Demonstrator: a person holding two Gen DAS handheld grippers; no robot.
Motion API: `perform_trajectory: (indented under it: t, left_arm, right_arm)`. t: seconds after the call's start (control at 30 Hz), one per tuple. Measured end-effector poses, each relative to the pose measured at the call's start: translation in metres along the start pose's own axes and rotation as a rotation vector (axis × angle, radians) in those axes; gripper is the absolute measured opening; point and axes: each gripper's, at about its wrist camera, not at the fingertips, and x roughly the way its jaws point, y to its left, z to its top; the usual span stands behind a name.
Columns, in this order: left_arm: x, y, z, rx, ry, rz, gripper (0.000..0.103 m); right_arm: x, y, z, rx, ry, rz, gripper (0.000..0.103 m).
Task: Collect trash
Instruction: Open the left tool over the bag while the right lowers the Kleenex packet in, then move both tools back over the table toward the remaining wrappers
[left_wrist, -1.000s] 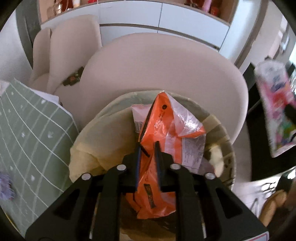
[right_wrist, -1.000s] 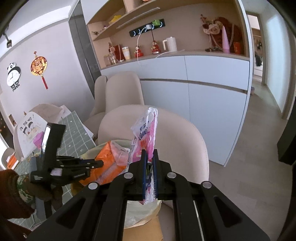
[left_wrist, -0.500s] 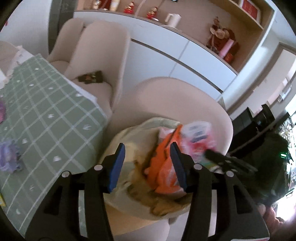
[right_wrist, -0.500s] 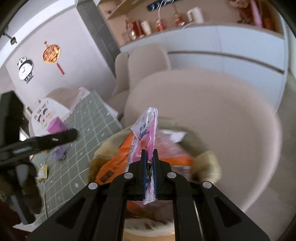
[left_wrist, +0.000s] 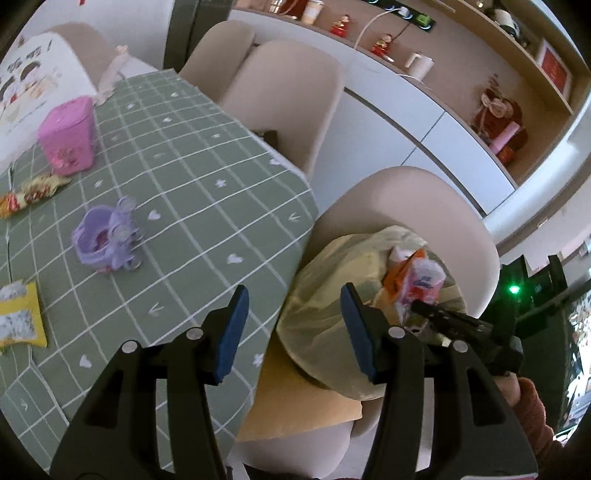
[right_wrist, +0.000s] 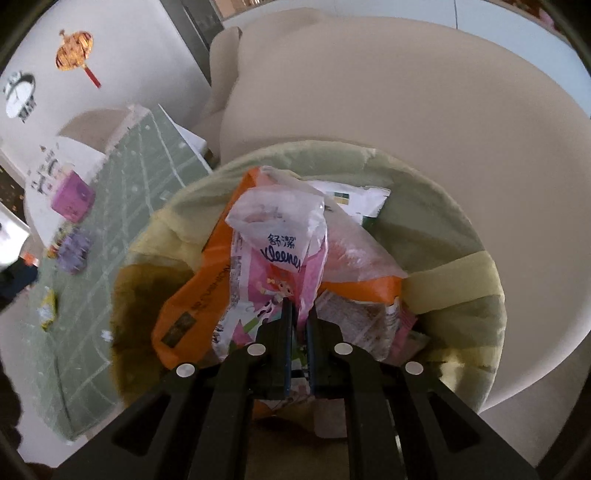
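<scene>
A bin lined with a pale yellow-green bag (right_wrist: 443, 221) stands on a beige chair beside the table. An orange plastic bag (right_wrist: 199, 295) lies in it. On top of that is a pink Kleenex tissue wrapper (right_wrist: 273, 258). My right gripper (right_wrist: 298, 306) pinches the wrapper's lower end down inside the bin, and its jaws are just starting to open. In the left wrist view, the bin (left_wrist: 332, 280) is at centre right, with the right gripper (left_wrist: 417, 306) reaching in. My left gripper (left_wrist: 293, 295) is open and holds nothing, hovering over the table edge and the bin's rim.
The green checked tablecloth (left_wrist: 184, 184) carries a crumpled purple wrapper (left_wrist: 107, 240), a yellow packet (left_wrist: 18, 321), a gold-red wrapper (left_wrist: 29, 192) and a pink box (left_wrist: 68, 136). Beige chairs (left_wrist: 288, 92) line the far side, with white cabinets behind. A yellow cushion (left_wrist: 295, 406) lies under the bin.
My left gripper let go of the orange bag, opened wide and drew back toward the table. My right gripper came down and brought the pink wrapper into the bin on top of the orange bag.
</scene>
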Motion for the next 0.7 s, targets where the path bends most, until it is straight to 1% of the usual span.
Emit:
perform_trajectory:
  t: [0.07, 0.1, 0.13, 0.23, 0.3, 0.37, 0.43, 0.5, 0.57, 0.7]
  left_arm:
    - [-0.001, 0.004, -0.002, -0.003, 0.004, -0.006, 0.049]
    - [-0.001, 0.006, -0.004, -0.002, 0.008, -0.013, 0.049]
    - [0.0, 0.006, -0.004, 0.0, 0.011, -0.017, 0.049]
    - [0.0, 0.008, -0.007, 0.016, 0.016, -0.035, 0.049]
    - [-0.001, 0.01, -0.008, 0.029, 0.016, -0.05, 0.049]
    - [-0.004, 0.012, -0.008, 0.042, 0.015, -0.062, 0.049]
    - [-0.008, 0.016, -0.007, 0.058, 0.006, -0.067, 0.049]
    - [-0.014, 0.025, -0.006, 0.071, -0.009, -0.069, 0.049]
    - [-0.02, 0.034, -0.005, 0.083, -0.019, -0.068, 0.05]
    - [-0.038, 0.075, -0.005, 0.105, -0.049, -0.031, 0.05]
  right_arm:
    - [-0.009, 0.003, -0.005, -0.023, -0.019, -0.023, 0.016]
    - [-0.014, 0.006, -0.008, -0.04, -0.031, -0.039, 0.025]
    - [-0.017, 0.008, -0.009, -0.049, -0.04, -0.046, 0.031]
    - [-0.03, 0.012, -0.018, -0.048, -0.068, -0.059, 0.036]
    - [-0.041, 0.016, -0.023, -0.043, -0.102, -0.09, 0.04]
    - [-0.055, 0.019, -0.027, -0.037, -0.143, -0.119, 0.041]
    - [-0.068, 0.024, -0.03, -0.031, -0.188, -0.127, 0.041]
    - [-0.083, 0.034, -0.032, -0.024, -0.251, -0.112, 0.041]
    - [-0.091, 0.049, -0.031, -0.024, -0.296, -0.095, 0.041]
    - [-0.095, 0.09, -0.032, -0.044, -0.356, -0.046, 0.043]
